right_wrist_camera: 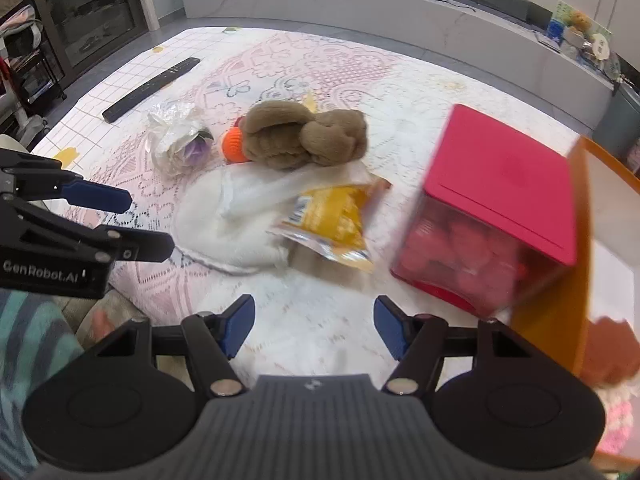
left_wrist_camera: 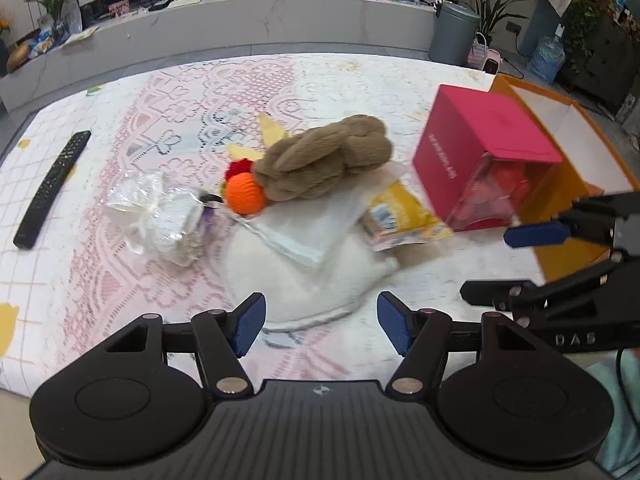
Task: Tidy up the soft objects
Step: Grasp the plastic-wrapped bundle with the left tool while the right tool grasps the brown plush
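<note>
Together, one brown plush (left_wrist_camera: 324,160), one orange knit ball (left_wrist_camera: 245,193), one white cloth (left_wrist_camera: 304,264) and one yellow packet (left_wrist_camera: 400,216) lie mid-mat, left of one pink box (left_wrist_camera: 480,152); both the left gripper (left_wrist_camera: 320,328) and right gripper (right_wrist_camera: 314,326) are spread, empty.

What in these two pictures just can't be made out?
- Contents of the pink box: blurred red shapes behind its clear front, both views.
- Yellow packet print: too blurred, partly under white cloth.
- Orange box interior: cut off by the frame edge.
- Orange knitted toy: half hidden by the brown plush.
</note>
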Demonstrator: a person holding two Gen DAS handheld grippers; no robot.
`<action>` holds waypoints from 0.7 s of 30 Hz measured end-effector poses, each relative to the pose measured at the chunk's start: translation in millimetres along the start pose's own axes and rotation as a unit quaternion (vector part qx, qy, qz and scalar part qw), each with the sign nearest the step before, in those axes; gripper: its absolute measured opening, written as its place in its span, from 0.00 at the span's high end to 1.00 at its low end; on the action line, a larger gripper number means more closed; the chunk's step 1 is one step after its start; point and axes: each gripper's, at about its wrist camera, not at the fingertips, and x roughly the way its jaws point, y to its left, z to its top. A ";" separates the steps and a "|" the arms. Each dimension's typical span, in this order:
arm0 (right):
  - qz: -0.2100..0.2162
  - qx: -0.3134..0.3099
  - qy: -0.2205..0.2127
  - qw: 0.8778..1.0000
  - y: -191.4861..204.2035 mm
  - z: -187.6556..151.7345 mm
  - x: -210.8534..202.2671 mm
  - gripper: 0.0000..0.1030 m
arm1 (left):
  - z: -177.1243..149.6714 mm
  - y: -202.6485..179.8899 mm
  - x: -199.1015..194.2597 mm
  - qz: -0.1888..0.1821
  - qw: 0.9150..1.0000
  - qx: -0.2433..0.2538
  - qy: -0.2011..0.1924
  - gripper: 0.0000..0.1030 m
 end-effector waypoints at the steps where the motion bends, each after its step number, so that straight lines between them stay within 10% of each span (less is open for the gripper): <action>1: -0.001 -0.005 -0.002 1.000 3.0 3.2 3.0 0.36 | 1.7 3.0 0.1 -0.002 1.000 0.005 -0.002 0.27; 10: -0.005 -0.076 -0.014 0.997 14.9 64.6 18.2 0.34 | 35.0 29.3 15.1 -0.007 0.998 0.069 -0.004 0.27; 12: -0.011 -0.108 -0.015 0.994 17.0 81.3 21.2 0.17 | 43.2 36.0 19.1 -0.003 0.997 0.081 0.000 0.26; 21: -0.026 -0.272 0.021 0.962 42.3 134.9 74.1 0.13 | 71.4 77.5 42.3 0.038 0.989 0.128 0.064 0.15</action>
